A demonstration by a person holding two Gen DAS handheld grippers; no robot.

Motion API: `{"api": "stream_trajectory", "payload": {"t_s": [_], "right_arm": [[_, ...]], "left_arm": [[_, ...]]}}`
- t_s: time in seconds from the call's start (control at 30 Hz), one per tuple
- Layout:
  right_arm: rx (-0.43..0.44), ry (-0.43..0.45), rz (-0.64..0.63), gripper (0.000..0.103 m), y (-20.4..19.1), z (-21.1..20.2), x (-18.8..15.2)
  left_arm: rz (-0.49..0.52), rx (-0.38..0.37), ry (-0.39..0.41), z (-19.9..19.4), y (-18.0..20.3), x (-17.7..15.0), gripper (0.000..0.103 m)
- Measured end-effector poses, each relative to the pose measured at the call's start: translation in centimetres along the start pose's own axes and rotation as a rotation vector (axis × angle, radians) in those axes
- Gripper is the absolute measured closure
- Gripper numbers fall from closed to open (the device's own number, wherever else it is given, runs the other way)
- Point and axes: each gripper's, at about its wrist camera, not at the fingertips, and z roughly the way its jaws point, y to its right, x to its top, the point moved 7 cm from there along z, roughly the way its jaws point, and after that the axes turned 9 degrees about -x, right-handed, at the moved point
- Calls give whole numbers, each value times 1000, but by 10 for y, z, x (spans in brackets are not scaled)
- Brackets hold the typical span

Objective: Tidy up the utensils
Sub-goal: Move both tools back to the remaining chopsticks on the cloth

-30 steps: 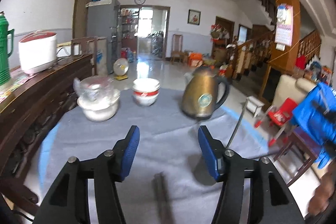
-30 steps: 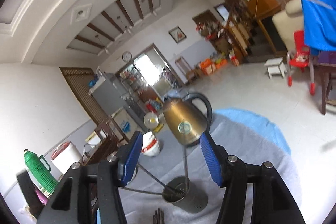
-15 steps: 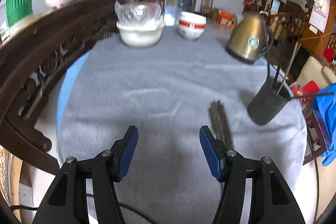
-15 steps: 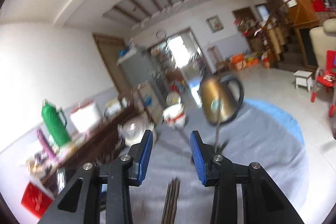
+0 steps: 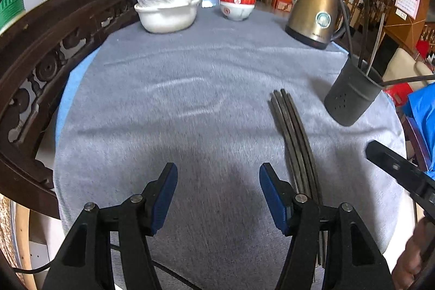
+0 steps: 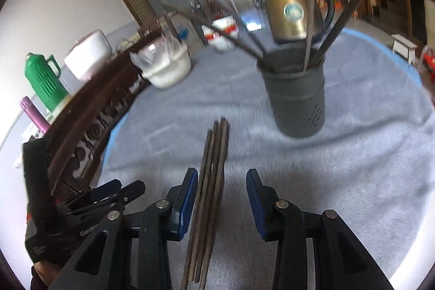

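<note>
Right wrist view, chopsticks (image 6: 210, 181) between parted fingers (image 6: 187, 199), holder (image 6: 296, 99) well apart

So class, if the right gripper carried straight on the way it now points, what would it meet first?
Most likely the chopsticks lying on the grey cloth, already between the open fingers of the right gripper; depth is unclear.

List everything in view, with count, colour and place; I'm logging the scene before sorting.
chopsticks: a bundle, dark, flat on cloth, between right tongs' fingers
holder: one, grey, holds several utensils
kettle: one, gold, far right
white bowl: one, plastic-covered, far left
stacked bowls: red-white, far centre
cloth: grey
flask: green, sideboard
left tongs: open, empty
right tongs: open
</note>
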Motion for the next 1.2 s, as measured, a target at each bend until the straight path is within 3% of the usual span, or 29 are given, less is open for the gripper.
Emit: {"api": "stream_trajectory", "payload": {"t_s": [0.17,0.27,0.4,0.9,1.1,1.2], "right_arm": [[-20,-52,-25,64,-7,37,4],[-57,-68,-44,73,-10,60,8],[-74,-79,-51,76,-14,74,13],[-143,-146,-91,81,-21,95,21],[-150,-147,-75,82,-8,93,21],[-165,-139,-87,87,-2,88,21]], "left_arm": [[-8,-6,-6,1,-4,-2,40],[-15,-8,-7,-1,-8,-2,40],[-22,-7,-13,-2,-15,-5,40],[-28,-26,-33,2,-14,-5,40],[-24,-35,-45,2,-10,-6,40],[-34,-47,-50,3,-9,-2,40]]}}
